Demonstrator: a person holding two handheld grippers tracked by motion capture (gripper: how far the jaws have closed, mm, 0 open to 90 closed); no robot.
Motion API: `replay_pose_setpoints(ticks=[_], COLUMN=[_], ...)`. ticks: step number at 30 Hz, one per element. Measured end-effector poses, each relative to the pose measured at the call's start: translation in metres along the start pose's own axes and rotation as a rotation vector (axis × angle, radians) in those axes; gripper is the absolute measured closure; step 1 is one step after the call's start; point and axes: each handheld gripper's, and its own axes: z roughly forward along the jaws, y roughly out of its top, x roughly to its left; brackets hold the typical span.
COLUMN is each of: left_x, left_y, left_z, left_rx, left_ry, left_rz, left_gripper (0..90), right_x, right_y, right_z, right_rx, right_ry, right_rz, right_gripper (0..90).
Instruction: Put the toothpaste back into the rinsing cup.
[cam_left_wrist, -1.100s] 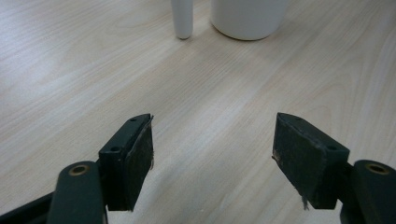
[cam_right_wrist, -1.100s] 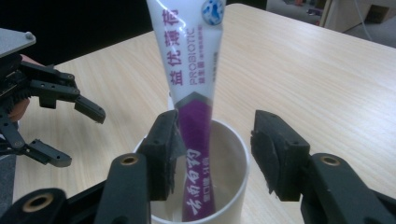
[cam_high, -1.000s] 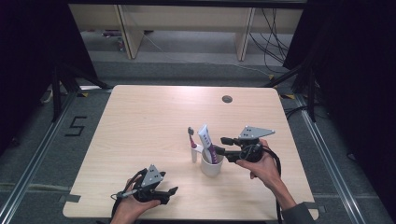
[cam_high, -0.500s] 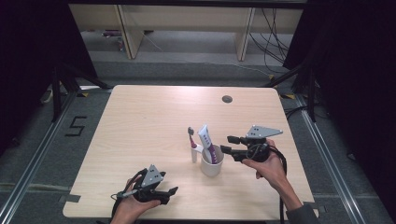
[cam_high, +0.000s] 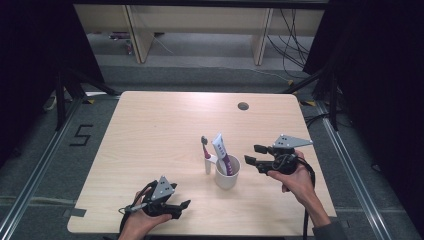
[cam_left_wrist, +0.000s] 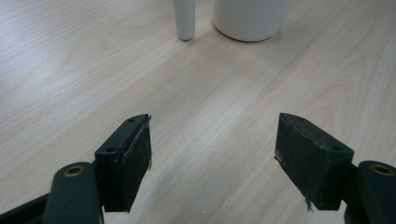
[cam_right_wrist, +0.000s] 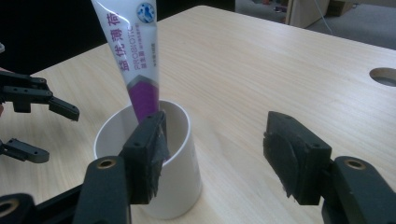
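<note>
Right gripper (cam_high: 254, 155) drew right, off cup (cam_high: 227, 175), jaws just opening, empty. Toothpaste (cam_high: 221, 152) stood in cup. Left gripper (cam_high: 184, 207) spread, empty, near edge.

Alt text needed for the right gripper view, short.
A white cup holding a purple-and-white toothpaste tube stands on a wooden table, just beyond the right gripper, whose black fingers are open with nothing between them.
</note>
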Motion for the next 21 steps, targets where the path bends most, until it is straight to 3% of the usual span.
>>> replay_pose_setpoints(ticks=[2, 3, 4, 6, 8, 9, 11, 12, 17, 18, 19, 21], left_x=[0.000, 0.000, 0.000, 0.000, 0.000, 0.000, 0.000, 0.000, 0.000, 0.000, 0.000, 0.000], left_y=[0.000, 0.000, 0.000, 0.000, 0.000, 0.000, 0.000, 0.000, 0.000, 0.000, 0.000, 0.000], left_z=[0.000, 0.000, 0.000, 0.000, 0.000, 0.000, 0.000, 0.000, 0.000, 0.000, 0.000, 0.000], left_rx=[0.001, 0.001, 0.001, 0.000, -0.001, -0.001, 0.000, -0.001, 0.000, 0.000, 0.000, -0.001], left_ry=[0.001, 0.001, 0.000, 0.001, 0.001, 0.001, 0.002, 0.002, 0.002, 0.002, 0.003, 0.006], left_rz=[-0.001, -0.001, 0.000, 0.001, 0.002, 0.002, 0.001, 0.002, 0.001, 0.001, 0.000, -0.002], left_gripper=[26.6, 26.6, 26.5, 26.4, 26.2, 26.2, 26.2, 26.1, 25.5, 25.3, 25.1, 24.7], right_x=[-0.002, -0.001, -0.004, -0.002, -0.005, -0.003, -0.006, -0.005, -0.009, -0.006, -0.009, -0.009], right_y=[-0.001, -0.002, -0.001, -0.002, -0.003, -0.004, -0.005, -0.005, -0.007, -0.008, -0.008, -0.009], right_z=[-0.003, -0.003, -0.005, -0.006, -0.006, -0.008, -0.009, -0.010, -0.014, -0.016, -0.016, -0.018], right_rx=[0.002, -0.006, 0.006, 0.014, 0.001, 0.011, -0.002, 0.013, 0.008, 0.030, 0.013, 0.023], right_ry=[-0.017, -0.014, -0.022, -0.014, -0.012, -0.017, -0.040, -0.027, -0.045, -0.039, -0.049, -0.051], right_rz=[-0.013, 0.013, -0.009, 0.027, 0.007, 0.032, 0.001, 0.030, 0.012, 0.054, 0.020, 0.038], right_gripper=[38.8, 38.3, 38.1, 36.5, 35.2, 33.8, 33.3, 32.8, 29.8, 29.4, 28.7, 27.3])
